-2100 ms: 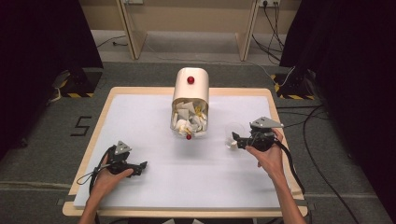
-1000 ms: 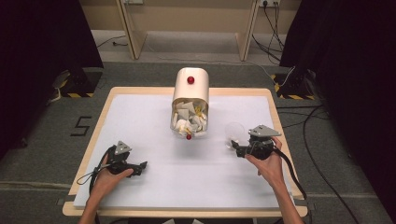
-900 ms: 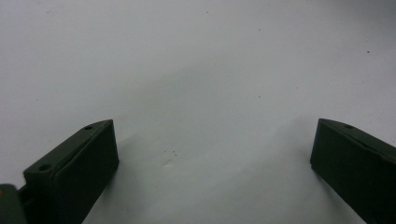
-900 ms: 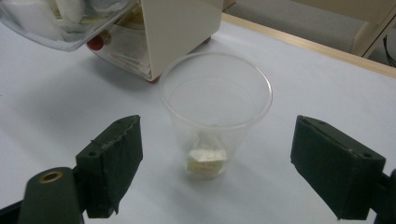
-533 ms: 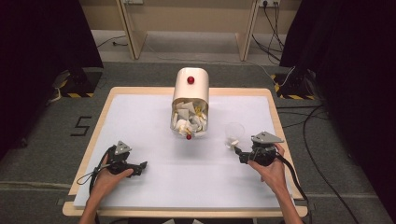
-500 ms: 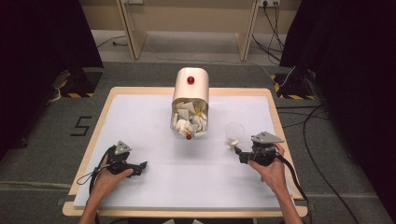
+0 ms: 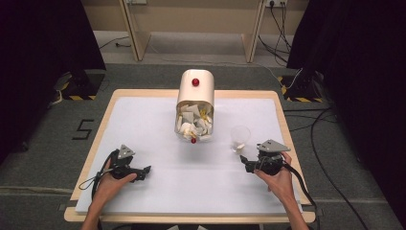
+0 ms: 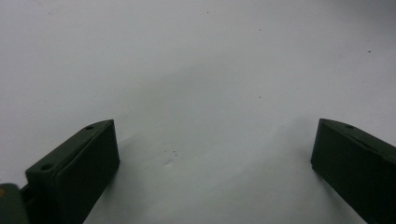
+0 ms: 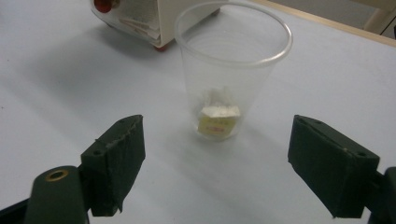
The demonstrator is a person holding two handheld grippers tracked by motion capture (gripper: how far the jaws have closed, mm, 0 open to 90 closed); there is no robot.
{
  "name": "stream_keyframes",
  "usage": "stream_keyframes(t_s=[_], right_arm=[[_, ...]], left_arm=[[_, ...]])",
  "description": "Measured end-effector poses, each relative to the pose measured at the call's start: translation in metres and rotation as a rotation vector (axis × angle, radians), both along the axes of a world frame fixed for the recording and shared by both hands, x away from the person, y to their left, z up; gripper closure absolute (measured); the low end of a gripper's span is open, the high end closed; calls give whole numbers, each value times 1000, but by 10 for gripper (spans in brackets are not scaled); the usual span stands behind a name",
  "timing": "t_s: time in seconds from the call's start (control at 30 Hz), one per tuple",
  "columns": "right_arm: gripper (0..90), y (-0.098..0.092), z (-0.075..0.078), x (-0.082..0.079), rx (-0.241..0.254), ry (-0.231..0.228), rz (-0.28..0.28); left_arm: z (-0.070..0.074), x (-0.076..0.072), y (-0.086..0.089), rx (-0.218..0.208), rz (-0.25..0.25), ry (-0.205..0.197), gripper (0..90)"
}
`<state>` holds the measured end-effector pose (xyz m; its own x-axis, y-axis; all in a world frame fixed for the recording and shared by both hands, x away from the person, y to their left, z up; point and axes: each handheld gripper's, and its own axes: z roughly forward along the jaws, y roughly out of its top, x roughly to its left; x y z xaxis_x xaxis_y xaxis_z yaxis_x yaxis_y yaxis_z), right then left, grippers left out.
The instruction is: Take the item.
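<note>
A clear plastic cup (image 7: 240, 137) stands upright on the white table, right of centre. In the right gripper view the cup (image 9: 232, 70) holds a small yellow-and-white packet (image 9: 218, 118) at its bottom. My right gripper (image 7: 245, 162) sits just short of the cup, and its jaws (image 9: 215, 172) are open wide with the cup beyond them, untouched. Near the front left, my left gripper (image 7: 145, 170) rests low over the table. Its jaws (image 8: 210, 172) are open above bare white surface.
A cream dispenser box (image 7: 195, 93) with a red knob lies at the table's middle back, its clear front stuffed with several packets (image 7: 193, 125). Its corner (image 9: 159, 21) is close behind the cup. Wooden table edges frame the white mat (image 7: 143, 124).
My right gripper has drawn back toward the person, leaving the cup standing by itself on the table. The left gripper has stayed put.
</note>
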<state>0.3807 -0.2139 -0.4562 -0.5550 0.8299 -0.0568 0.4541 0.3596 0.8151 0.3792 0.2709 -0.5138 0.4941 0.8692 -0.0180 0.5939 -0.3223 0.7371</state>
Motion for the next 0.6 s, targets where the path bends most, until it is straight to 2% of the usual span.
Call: stream_keyframes(t_s=[0.23, 0.43, 0.6], right_arm=[[208, -2, -12, -5, -7, 37, 12], [207, -3, -14, -7, -1, 49, 19], [186, -1, -20, -10, -32, 65, 25]], left_arm=[[0, 0, 0, 0, -2, 1, 1], [0, 0, 0, 0, -2, 2, 1], [0, 0, 0, -1, -2, 2, 1]])
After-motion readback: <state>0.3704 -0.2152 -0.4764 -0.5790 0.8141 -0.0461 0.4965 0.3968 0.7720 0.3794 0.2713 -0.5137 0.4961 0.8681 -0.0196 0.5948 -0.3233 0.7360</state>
